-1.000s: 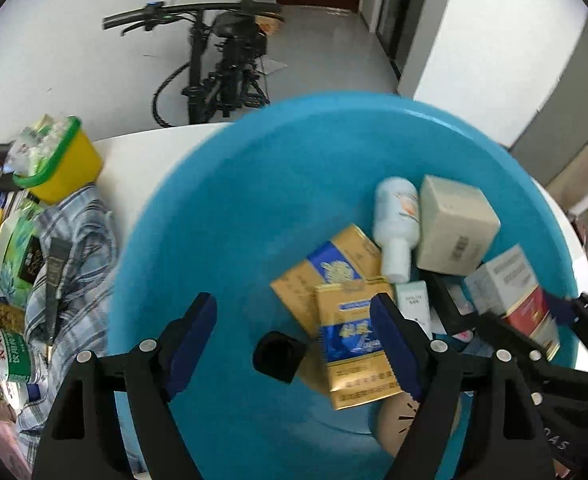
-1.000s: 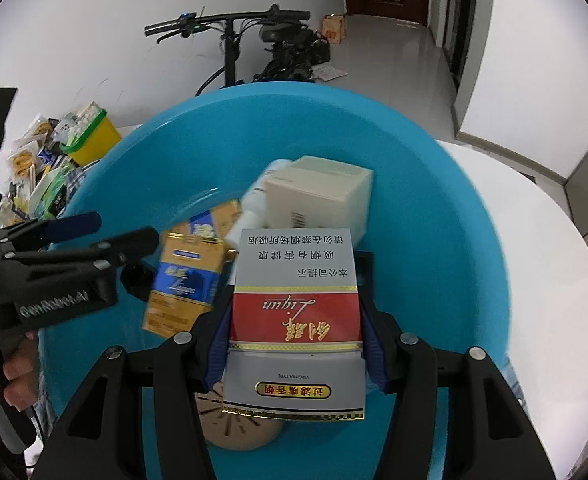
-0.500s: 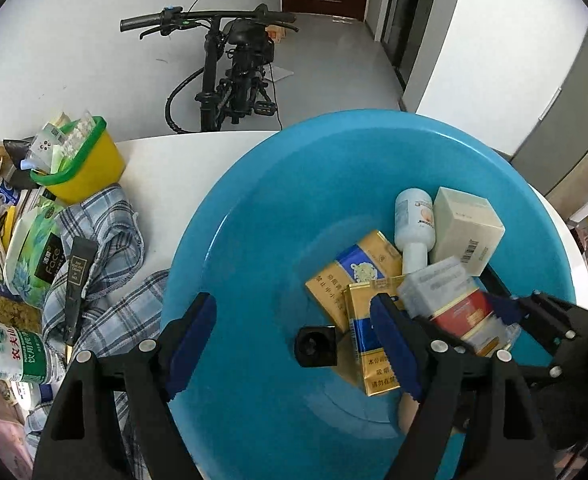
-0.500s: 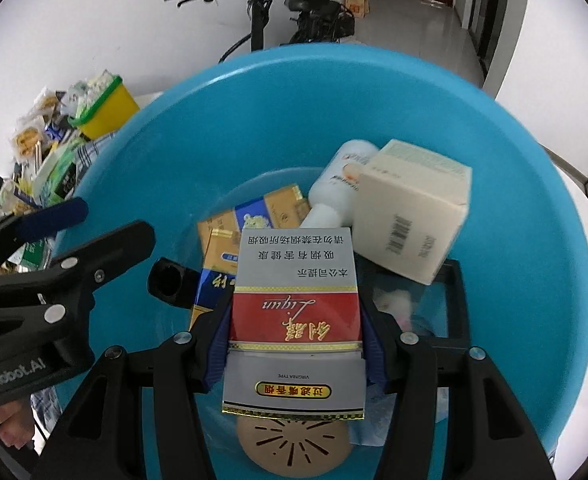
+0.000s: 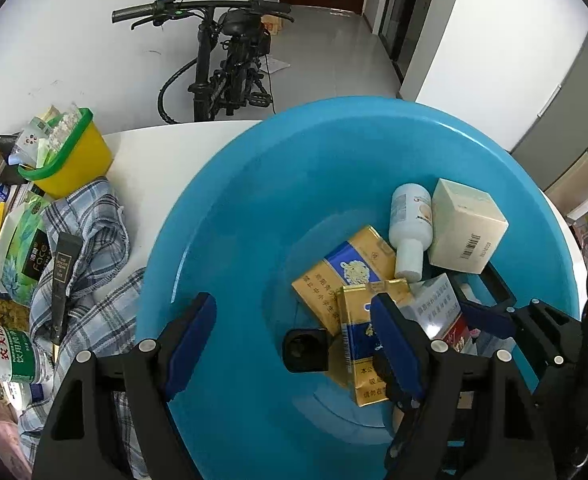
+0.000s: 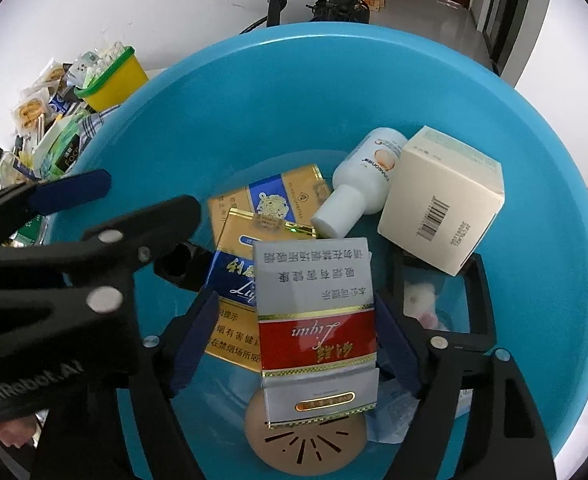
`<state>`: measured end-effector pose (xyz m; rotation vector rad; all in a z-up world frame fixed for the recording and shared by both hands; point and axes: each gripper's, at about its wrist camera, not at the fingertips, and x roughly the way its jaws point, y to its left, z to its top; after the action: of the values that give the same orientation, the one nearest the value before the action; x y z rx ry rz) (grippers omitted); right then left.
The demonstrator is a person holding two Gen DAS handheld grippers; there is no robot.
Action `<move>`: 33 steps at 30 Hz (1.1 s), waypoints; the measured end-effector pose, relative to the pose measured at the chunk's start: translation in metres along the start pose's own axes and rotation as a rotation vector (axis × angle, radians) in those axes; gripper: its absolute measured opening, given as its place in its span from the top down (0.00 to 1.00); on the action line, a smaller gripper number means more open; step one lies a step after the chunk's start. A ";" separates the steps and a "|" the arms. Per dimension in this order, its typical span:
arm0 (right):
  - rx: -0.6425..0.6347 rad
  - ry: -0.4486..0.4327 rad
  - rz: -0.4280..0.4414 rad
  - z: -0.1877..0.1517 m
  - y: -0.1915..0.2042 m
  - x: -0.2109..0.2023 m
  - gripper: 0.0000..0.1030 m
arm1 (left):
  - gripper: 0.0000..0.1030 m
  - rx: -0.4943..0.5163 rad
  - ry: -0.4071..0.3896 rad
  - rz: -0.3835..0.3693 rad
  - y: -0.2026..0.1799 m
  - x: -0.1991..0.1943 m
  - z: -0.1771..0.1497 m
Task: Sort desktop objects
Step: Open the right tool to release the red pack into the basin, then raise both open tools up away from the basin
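At the far left of the white table (image 5: 165,160) we see a heap of snack packets (image 5: 1,220), a yellow bin (image 5: 73,164) with a green rim, and a checked cloth (image 5: 89,248) lying beside them. A bicycle (image 5: 221,68) stands on the floor behind the table.

Next comes the big blue basin (image 5: 253,220). Our left tool (image 5: 294,344) hangs over its inner wall with its jaws standing wide apart and nothing between them. In the basin bottom lie 2 gold and blue cigarette packs (image 6: 269,204), one overlapping the other, with a small black block (image 5: 305,350) just beside them.

Our right tool (image 6: 296,332) points down into the basin, and its jaws are opening. The red and silver cigarette pack (image 6: 314,316) stands between them; there is a clear gap on its left side, while on the right we cannot tell whether the pad touches it. Its lower end lies over a round tan lid (image 6: 306,436).

Further right, a white bottle (image 6: 368,180) lies on its side, touching a cream box (image 6: 442,200) with a barcode, which leans over a black frame (image 6: 482,300).
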<state>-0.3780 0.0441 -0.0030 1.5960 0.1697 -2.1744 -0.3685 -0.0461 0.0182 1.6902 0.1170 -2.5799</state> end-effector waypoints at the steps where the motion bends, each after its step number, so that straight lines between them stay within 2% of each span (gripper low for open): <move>1: 0.002 -0.004 -0.002 -0.001 -0.001 -0.002 0.25 | 0.21 0.002 0.000 -0.001 -0.001 0.000 -0.001; 6: 0.024 -0.052 -0.022 -0.008 -0.009 -0.019 0.25 | 0.21 0.004 -0.033 0.003 -0.005 -0.009 -0.004; 9: 0.045 -0.109 -0.044 -0.013 -0.014 -0.036 0.20 | 0.21 0.014 -0.062 0.005 -0.009 -0.019 -0.004; 19: 0.092 -0.223 -0.124 -0.031 -0.042 -0.084 0.20 | 0.21 0.045 -0.100 -0.012 -0.035 -0.044 -0.010; 22: 0.111 -0.263 -0.129 -0.037 -0.047 -0.097 0.20 | 0.21 0.043 -0.134 -0.024 -0.039 -0.055 -0.012; 26: 0.139 -0.360 -0.140 -0.044 -0.049 -0.116 0.18 | 0.21 0.028 -0.217 -0.054 -0.041 -0.073 -0.013; 27: 0.155 -0.404 -0.132 -0.046 -0.051 -0.122 0.14 | 0.21 0.031 -0.247 -0.053 -0.041 -0.077 -0.013; 29: 0.206 -0.486 -0.135 -0.050 -0.059 -0.132 0.07 | 0.20 0.048 -0.332 -0.024 -0.044 -0.086 -0.014; 31: 0.251 -0.558 -0.142 -0.054 -0.067 -0.139 0.06 | 0.18 0.065 -0.416 0.011 -0.045 -0.093 -0.017; 33: 0.257 -0.607 -0.146 -0.055 -0.073 -0.143 0.06 | 0.16 0.075 -0.507 -0.003 -0.043 -0.101 -0.021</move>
<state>-0.3255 0.1671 0.1008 0.9876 -0.1920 -2.7748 -0.3130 -0.0008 0.1043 0.9986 -0.0007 -2.9479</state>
